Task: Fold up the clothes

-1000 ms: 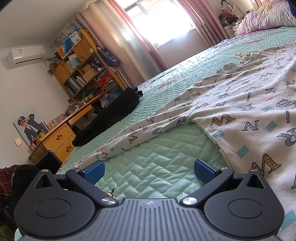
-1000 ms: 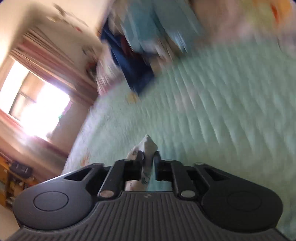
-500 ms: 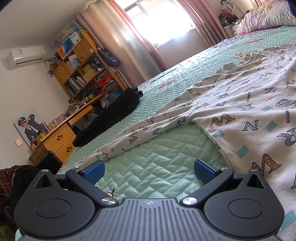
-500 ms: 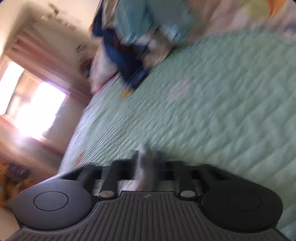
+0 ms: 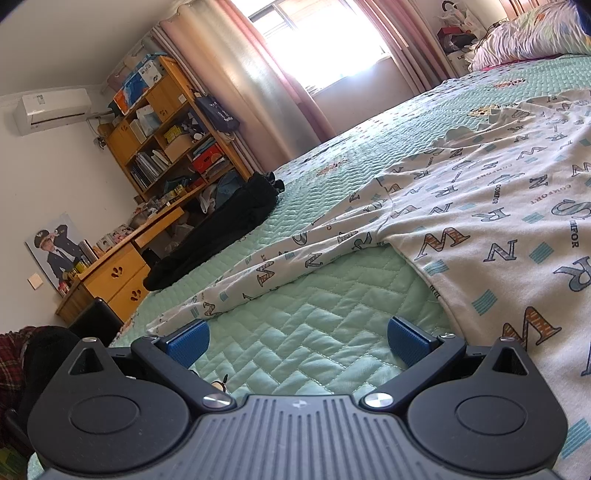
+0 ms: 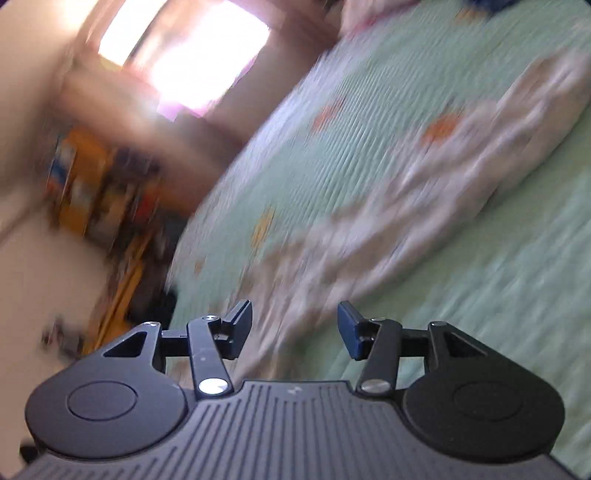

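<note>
The right hand-held gripper (image 6: 294, 328), earlier pinching a fold of the white letter-print garment (image 6: 406, 206), has let it go; its jaws are opening with nothing between them. The garment now lies on the green bed (image 6: 498, 295) ahead, blurred.

I was working in a home bedroom: a bed (image 5: 295, 206) under a green quilted cover, pillows (image 5: 532, 33) at its far end, a curtained window (image 5: 317, 40) beyond the bed, and a cluttered wooden bookshelf (image 5: 162, 125) beside that window.
</note>
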### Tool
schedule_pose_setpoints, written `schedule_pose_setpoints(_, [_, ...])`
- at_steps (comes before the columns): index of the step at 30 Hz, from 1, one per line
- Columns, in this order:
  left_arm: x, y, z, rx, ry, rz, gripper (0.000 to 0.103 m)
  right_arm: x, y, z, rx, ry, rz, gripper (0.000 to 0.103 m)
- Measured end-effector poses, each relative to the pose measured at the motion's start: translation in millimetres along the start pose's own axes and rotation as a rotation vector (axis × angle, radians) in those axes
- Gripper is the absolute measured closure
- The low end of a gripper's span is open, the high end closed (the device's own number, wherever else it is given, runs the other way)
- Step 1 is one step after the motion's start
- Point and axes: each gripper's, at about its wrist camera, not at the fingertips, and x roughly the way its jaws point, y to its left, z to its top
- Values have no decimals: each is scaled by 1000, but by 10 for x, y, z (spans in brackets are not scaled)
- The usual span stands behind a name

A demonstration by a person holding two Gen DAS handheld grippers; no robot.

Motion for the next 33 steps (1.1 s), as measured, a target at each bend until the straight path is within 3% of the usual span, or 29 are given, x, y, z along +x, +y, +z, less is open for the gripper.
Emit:
schedule_pose_setpoints(2, [10, 54, 3, -25, 12, -24, 1, 18, 64, -151, -23, 67, 0, 50])
schedule_pose_setpoints(6, [-45, 99, 43, -21, 23, -37, 1, -114, 113, -319, -31, 101, -25, 50])
schedule_pose_setpoints(9, [-324, 166, 71, -5, -22, -27, 1, -234, 248, -480, -86, 129, -68, 50])
schedule_pose_setpoints(11, [-568, 253, 61, -16, -44, -58, 1, -317, 268, -568, -92, 153, -91, 48])
schedule_pose_setpoints(13, [-779, 348, 21, -51, -21, -138, 1, -431, 228, -664, -70, 183, -101, 46])
schedule_pose_setpoints(16, [-998, 460, -72, -96, 44, -349, 1, -607, 132, -866, -35, 245, -109, 39])
schedule_pose_setpoints(18, [-1025, 546, -123, -170, 125, -532, 1, -717, 45, -1003, -7, 291, -117, 37])
schedule_pose_setpoints(21, [-808, 659, -238, -380, 312, -818, 1, -917, -93, -1145, 71, 292, -94, 36])
schedule_pose_setpoints(22, [-716, 678, -289, -451, 376, -873, 1, -957, -137, -1173, 99, 286, -74, 33])
schedule_pose_setpoints(29, [-338, 902, -385, -748, 540, -1008, 1, -977, -543, -1356, 344, 244, 102, 31])
schedule_pose_setpoints(33, [-244, 853, -407, -886, 614, -1120, 3, -951, -542, -1364, 352, 243, 135, 31])
